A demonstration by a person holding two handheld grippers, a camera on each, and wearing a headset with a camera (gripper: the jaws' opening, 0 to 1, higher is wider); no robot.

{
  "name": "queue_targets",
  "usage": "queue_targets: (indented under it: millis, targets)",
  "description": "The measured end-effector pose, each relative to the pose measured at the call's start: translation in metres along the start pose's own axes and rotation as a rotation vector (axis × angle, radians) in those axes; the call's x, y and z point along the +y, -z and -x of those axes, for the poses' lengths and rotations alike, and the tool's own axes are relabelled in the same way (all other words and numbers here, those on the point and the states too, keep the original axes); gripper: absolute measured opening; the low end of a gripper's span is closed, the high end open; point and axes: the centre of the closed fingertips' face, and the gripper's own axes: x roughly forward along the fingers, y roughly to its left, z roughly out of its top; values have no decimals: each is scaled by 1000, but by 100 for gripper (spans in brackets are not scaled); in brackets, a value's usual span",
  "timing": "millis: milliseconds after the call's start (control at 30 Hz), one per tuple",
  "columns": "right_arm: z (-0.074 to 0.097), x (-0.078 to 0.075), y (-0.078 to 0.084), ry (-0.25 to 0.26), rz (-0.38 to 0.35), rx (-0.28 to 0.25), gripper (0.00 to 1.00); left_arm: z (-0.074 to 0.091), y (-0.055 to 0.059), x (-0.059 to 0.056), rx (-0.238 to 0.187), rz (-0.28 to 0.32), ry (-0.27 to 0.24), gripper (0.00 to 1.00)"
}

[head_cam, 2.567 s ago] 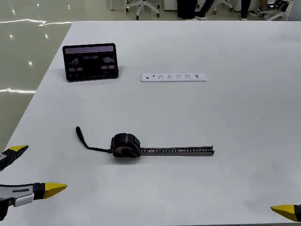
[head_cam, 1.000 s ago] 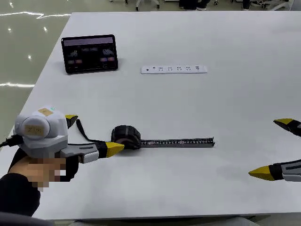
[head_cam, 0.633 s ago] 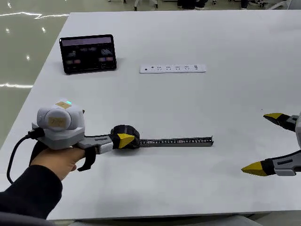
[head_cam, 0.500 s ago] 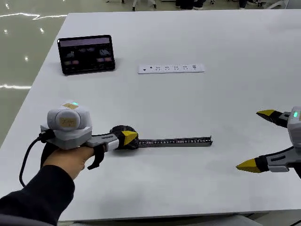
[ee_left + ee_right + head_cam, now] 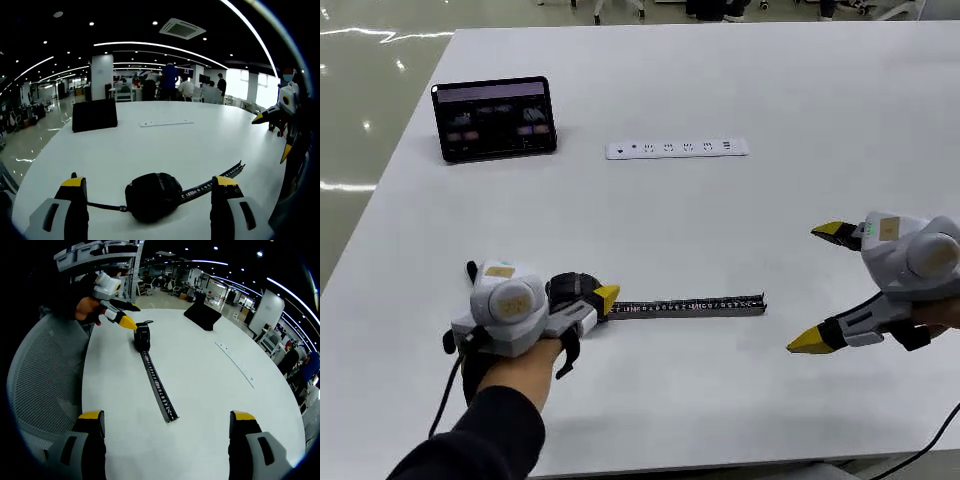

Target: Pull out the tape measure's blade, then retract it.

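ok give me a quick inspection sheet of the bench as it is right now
surface: white table, bare apart from the items below
job's things: tape measure case lying on the table, blade pulled out toward the right gripper's side, strap trailing off the case
clutter: tablet standing at the far left, power strip lying beyond the blade
grippers: left gripper open, jaws either side of the case; right gripper open, apart from the blade's tip
cables: black cable from the left gripper, second cable from the right gripper
surroundings: glossy floor, people far off
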Motion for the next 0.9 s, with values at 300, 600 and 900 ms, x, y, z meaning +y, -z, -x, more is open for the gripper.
queue_targets:
  millis: [300,600,900]
  targets:
    - [-35,-3,6,-83,62,60,98,-16,2,-1,-6,2,6,100]
    - [-65,-5,28,-200,126,173,78,-34,3,1,0,14,7,97]
    - [-84,0,59,-257,157,263,46,-39,12,-4,20,18,21,86]
